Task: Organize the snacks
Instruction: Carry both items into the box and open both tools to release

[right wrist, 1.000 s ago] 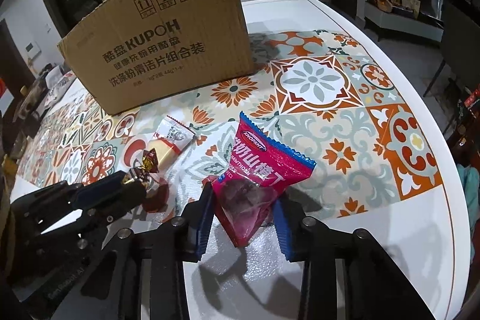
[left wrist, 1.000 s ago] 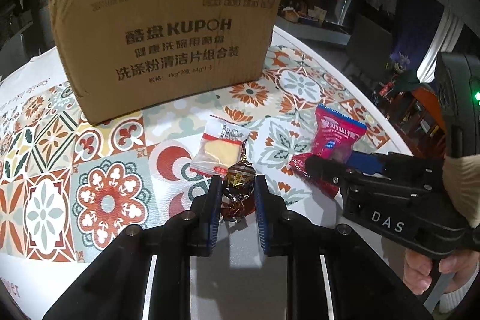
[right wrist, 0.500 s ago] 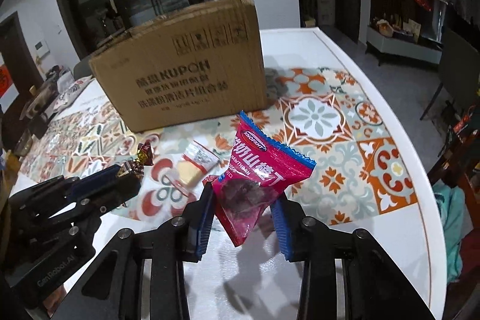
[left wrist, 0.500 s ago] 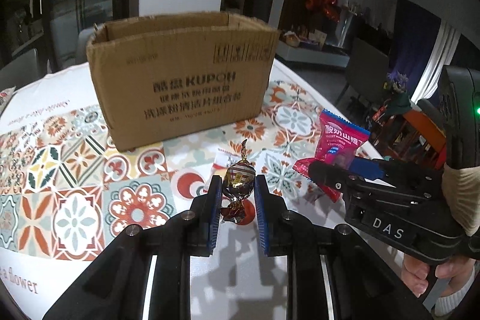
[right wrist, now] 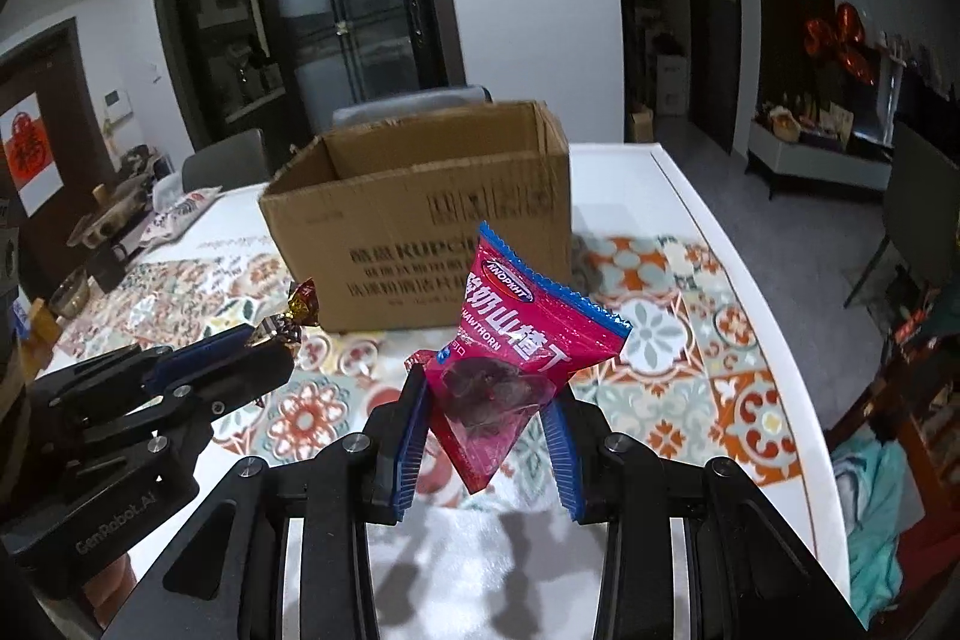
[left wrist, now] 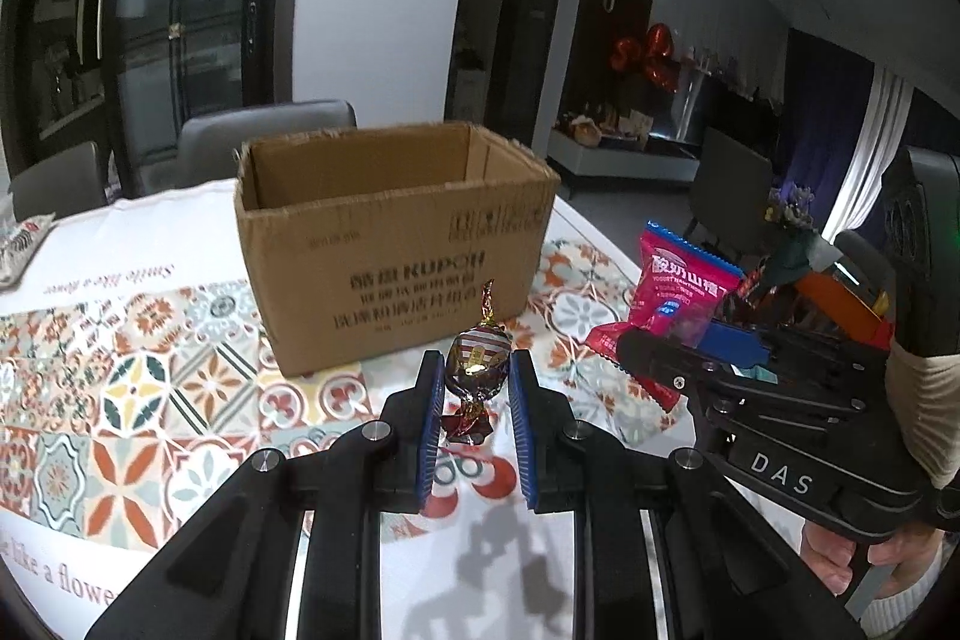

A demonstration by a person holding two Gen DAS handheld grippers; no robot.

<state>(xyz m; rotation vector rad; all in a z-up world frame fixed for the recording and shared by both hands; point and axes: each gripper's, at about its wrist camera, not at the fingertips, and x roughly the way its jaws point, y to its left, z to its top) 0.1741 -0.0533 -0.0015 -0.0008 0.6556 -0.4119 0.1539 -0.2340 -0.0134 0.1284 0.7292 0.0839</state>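
Patterned tablecloth under open cardboard box

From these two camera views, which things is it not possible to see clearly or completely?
- Floor of the cardboard box: hidden in both views by its own front wall.
- Print on the box front: blurred, and in the right wrist view partly covered by the pink snack packet.
- Lower twist of the wrapped candy: mostly hidden in the right wrist view by the left gripper.
- The person: only a hand shows, cut off by the left wrist view's edge.
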